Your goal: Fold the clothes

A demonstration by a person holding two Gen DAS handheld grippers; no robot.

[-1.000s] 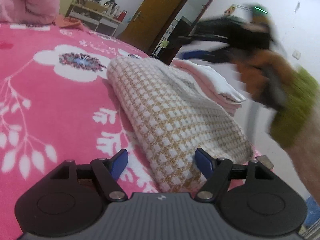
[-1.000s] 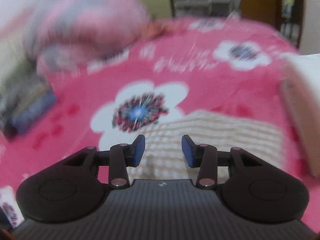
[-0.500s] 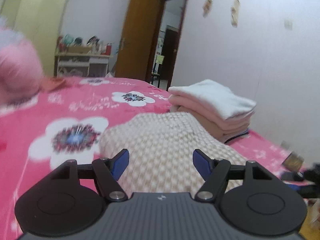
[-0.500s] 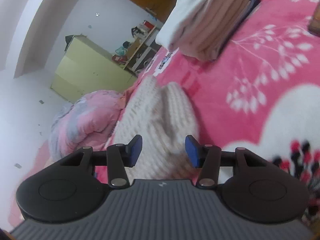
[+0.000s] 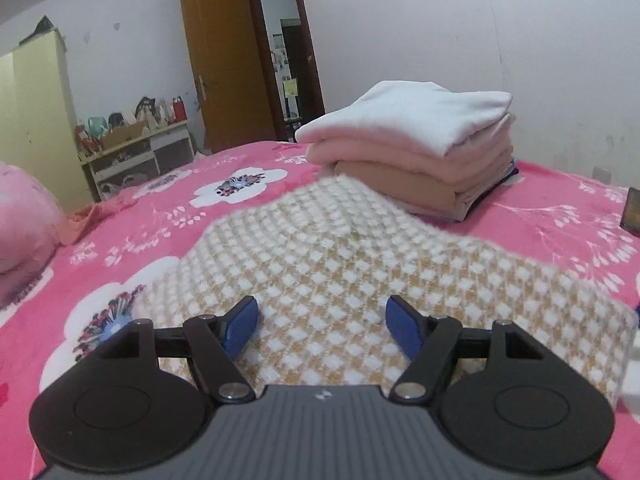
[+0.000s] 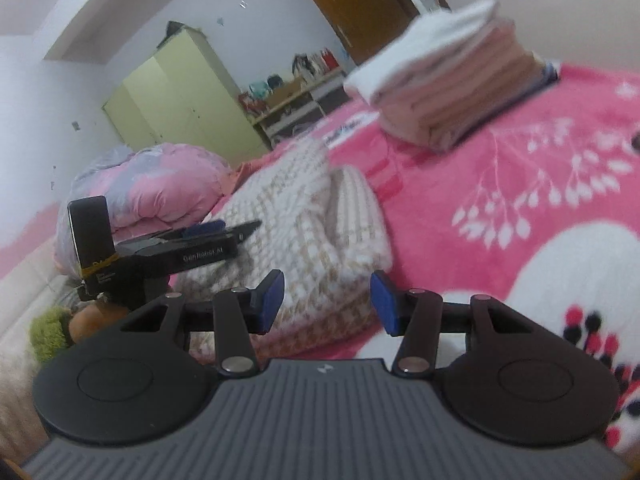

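Note:
A folded beige-and-white checked garment (image 5: 360,264) lies on the pink flowered bedspread (image 5: 140,248). My left gripper (image 5: 322,330) hovers low over it, open, with the knit showing between its blue pads and no pad pressing. In the right wrist view the same garment (image 6: 304,232) lies just ahead of my right gripper (image 6: 328,302), which is open with the garment's near end showing in the gap, untouched. The left gripper (image 6: 224,228) shows there side-on, over the garment's left flank. A stack of folded clothes (image 5: 412,152), white on top of pinks and beige, stands beyond the garment.
A bunched pink quilt (image 6: 160,188) lies at the bed's far left. A yellow wardrobe (image 6: 180,100), a cluttered shelf (image 5: 136,148) and a brown door (image 5: 224,60) line the wall. A small dark object (image 5: 632,212) sits at the bed's right edge. A green-sleeved hand (image 6: 60,328) holds the left gripper.
The left gripper's view has rolled level and shifted along the checked garment. The right gripper swung around and sank low to the garment's near end, its jaws slightly wider than before.

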